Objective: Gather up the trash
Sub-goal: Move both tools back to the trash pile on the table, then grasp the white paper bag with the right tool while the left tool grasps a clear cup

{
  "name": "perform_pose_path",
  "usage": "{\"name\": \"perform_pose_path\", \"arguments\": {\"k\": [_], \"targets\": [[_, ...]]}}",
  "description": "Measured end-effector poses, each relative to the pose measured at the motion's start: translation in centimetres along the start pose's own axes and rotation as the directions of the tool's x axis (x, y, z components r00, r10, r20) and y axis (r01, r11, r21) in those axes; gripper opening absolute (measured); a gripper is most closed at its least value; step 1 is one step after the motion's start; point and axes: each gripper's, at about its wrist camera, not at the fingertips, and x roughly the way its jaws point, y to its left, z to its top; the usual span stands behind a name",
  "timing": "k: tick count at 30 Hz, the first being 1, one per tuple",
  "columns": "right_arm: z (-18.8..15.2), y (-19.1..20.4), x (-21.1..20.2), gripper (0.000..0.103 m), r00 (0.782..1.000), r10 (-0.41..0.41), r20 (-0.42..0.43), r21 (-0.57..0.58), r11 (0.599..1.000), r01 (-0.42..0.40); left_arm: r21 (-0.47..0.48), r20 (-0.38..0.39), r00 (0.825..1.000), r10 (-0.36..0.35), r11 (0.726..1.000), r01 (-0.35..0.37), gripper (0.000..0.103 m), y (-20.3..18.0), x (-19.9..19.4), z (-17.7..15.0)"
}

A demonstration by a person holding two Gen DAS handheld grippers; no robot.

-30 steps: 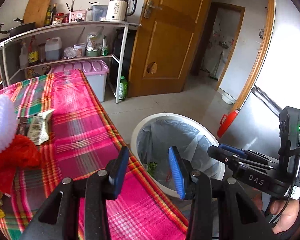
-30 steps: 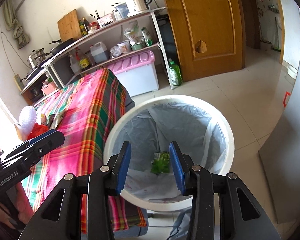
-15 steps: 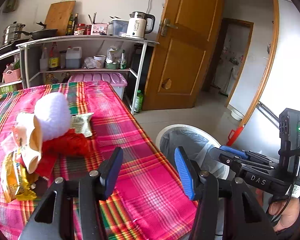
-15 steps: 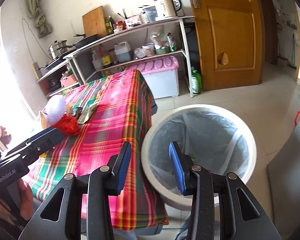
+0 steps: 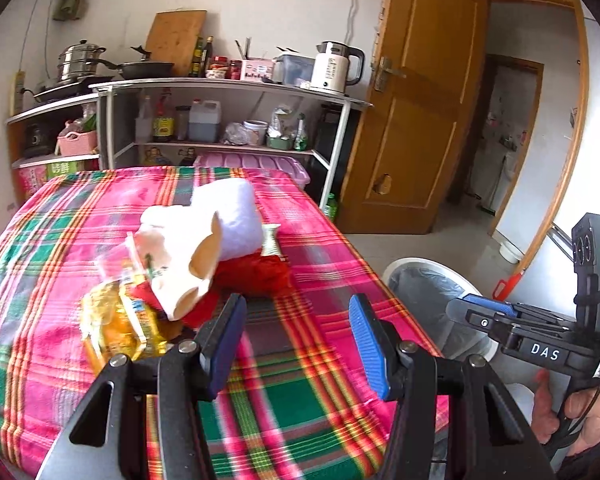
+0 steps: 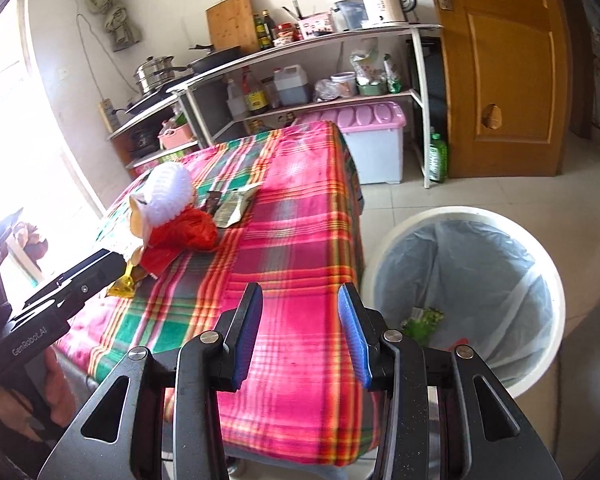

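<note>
Right now both of your grippers are empty, each with its jaws spread wide. Your left gripper [image 5: 296, 344] hangs over the near part of the plaid tablecloth [image 5: 312, 396], just short of the trash pile. Your right gripper [image 6: 300, 332] sits over the cloth's near corner, beside the white bin [image 6: 556, 280].

Take the red plastic bag [image 5: 256, 274] as your landmark. The white foam net [image 5: 232, 220] lies on top of it, the torn paper cup [image 5: 180, 264] leans against its near-left side, and the yellow wrapper [image 5: 116, 328] lies nearer still to you, beyond the cup. A grey-green sachet [image 6: 234, 206] lies just behind the bag. One green wrapper [image 6: 422, 320] already sits in the bin's liner.

The pieces overlap, so closing on one may drag a neighbour along and scatter it, perhaps off the cloth's edge. The foam net and bag look soft and slippery, and a shallow pinch could slip off. Pinching low may catch the cloth itself and pull everything. The bin is well apart from the bag, so a loose hold may fail on the carry.
</note>
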Motion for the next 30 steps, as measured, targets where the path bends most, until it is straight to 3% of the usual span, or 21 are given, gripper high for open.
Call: {"name": "perform_pose_path", "arguments": {"k": [9, 19, 30], "targets": [[1.2, 4.7, 2.3, 0.041, 0.995, 0.092, -0.026, -0.091, 0.991, -0.094, -0.067, 0.022, 0.997, 0.079, 0.995, -0.077, 0.056, 5.1, -1.2, -0.1], [3.1, 10.8, 6.5, 0.041, 0.976, 0.208, -0.071, -0.160, 0.963, -0.217, -0.109, 0.005, 0.984, 0.178, 0.978, -0.176, 0.056, 11.8, -0.6, 1.0], [4.7, 14.8, 10.6, 0.041, 0.962, 0.248, -0.111, -0.204, 0.942, -0.267, -0.151, 0.006, 0.980, 0.198, 0.969, -0.195, 0.057, 15.5, -0.7, 1.0]]}}
